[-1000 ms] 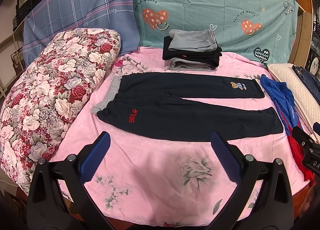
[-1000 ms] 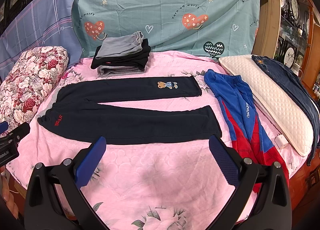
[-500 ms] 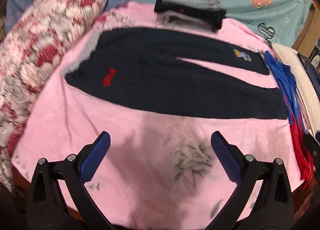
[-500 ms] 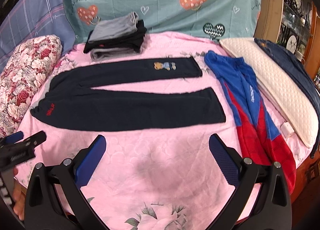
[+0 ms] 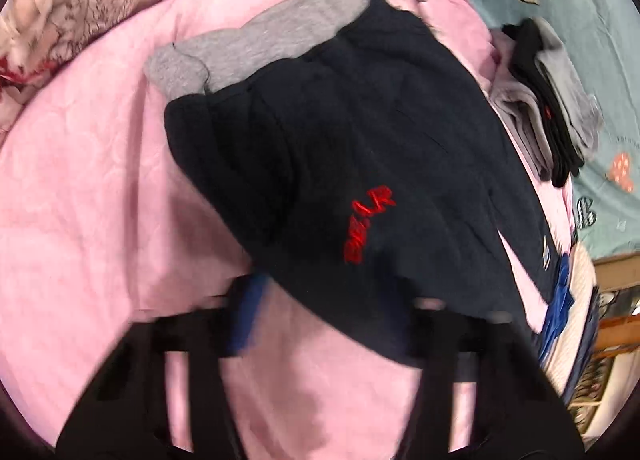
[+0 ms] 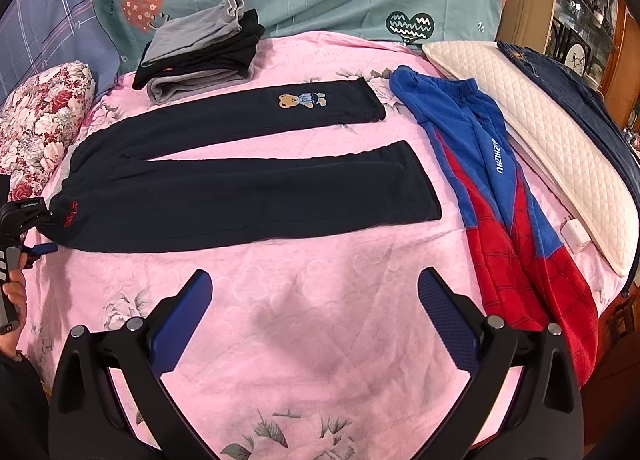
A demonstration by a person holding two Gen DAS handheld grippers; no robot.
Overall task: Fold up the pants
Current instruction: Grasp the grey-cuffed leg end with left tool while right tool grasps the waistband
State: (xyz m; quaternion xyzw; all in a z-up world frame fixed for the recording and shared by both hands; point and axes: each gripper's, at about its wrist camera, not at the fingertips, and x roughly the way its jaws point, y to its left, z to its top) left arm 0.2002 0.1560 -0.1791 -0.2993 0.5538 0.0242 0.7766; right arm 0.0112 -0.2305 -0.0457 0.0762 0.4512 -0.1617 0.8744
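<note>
While right gripper [image 6: 314, 318] jaws gape, left gripper [image 5: 332, 312] jaws have been closing around one pants [image 5: 360, 147] waistband.

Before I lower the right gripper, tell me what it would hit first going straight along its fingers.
Most likely the bare pink quilted bedspread: the open right gripper points down at it, just short of the dark navy fleece pants. Depth is unclear, so the pants' near edge could come first.

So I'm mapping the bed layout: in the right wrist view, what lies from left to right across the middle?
Floral quilt → navy bear pants → blue and red pants → white quilted pillow → denim jeans.
</note>
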